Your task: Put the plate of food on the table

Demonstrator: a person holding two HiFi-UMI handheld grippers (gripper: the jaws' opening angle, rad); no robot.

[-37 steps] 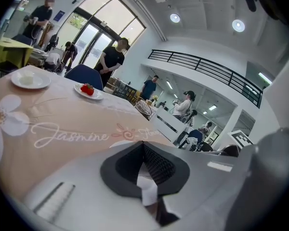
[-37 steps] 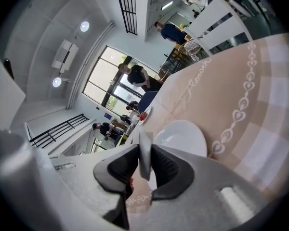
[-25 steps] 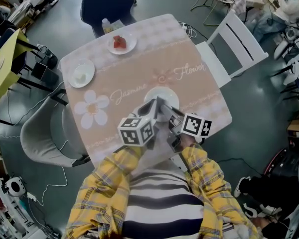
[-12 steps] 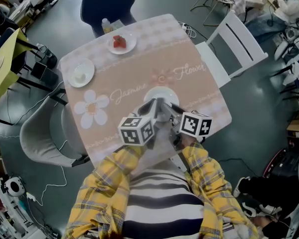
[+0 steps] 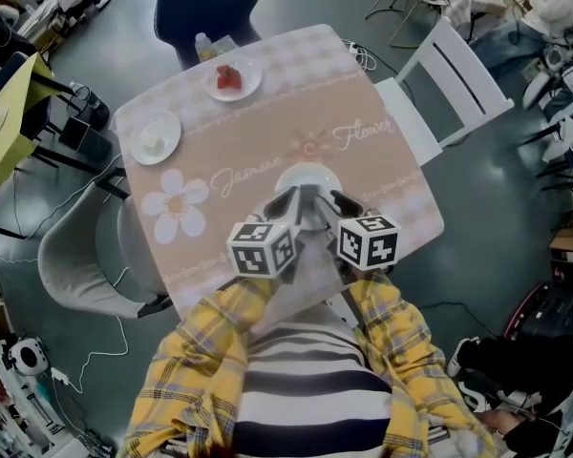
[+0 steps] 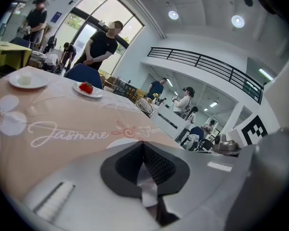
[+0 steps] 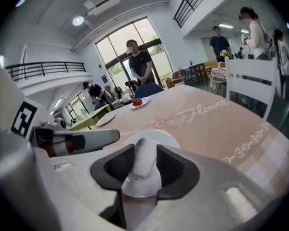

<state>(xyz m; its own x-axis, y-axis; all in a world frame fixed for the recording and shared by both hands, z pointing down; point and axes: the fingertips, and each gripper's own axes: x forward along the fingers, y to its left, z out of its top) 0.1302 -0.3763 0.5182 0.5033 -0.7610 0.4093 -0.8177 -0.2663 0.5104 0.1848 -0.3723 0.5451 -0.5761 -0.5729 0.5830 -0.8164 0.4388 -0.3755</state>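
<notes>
A white plate (image 5: pixel 308 177) rests on the near side of the flower-print tablecloth (image 5: pixel 267 122); I see no food on it. My left gripper (image 5: pixel 288 204) sits at the plate's near-left edge. In the left gripper view its jaws (image 6: pixel 143 146) are closed tip to tip on a thin white strip, the plate's rim (image 6: pixel 119 142). My right gripper (image 5: pixel 336 204) is at the near-right edge. Its jaws (image 7: pixel 145 150) have just been opening, and the plate's rim (image 7: pixel 154 134) stands loose in the gap between the pads.
Across the table are a plate with red food (image 5: pixel 234 79) and a plate with white food (image 5: pixel 156 139). A white chair (image 5: pixel 449 89), a dark blue chair (image 5: pixel 205 8) and a grey chair (image 5: pixel 76 256) ring the table. People stand beyond it.
The right gripper has rolled, its marker cube now more upright and slightly further left. The left gripper and the plate have not moved.
</notes>
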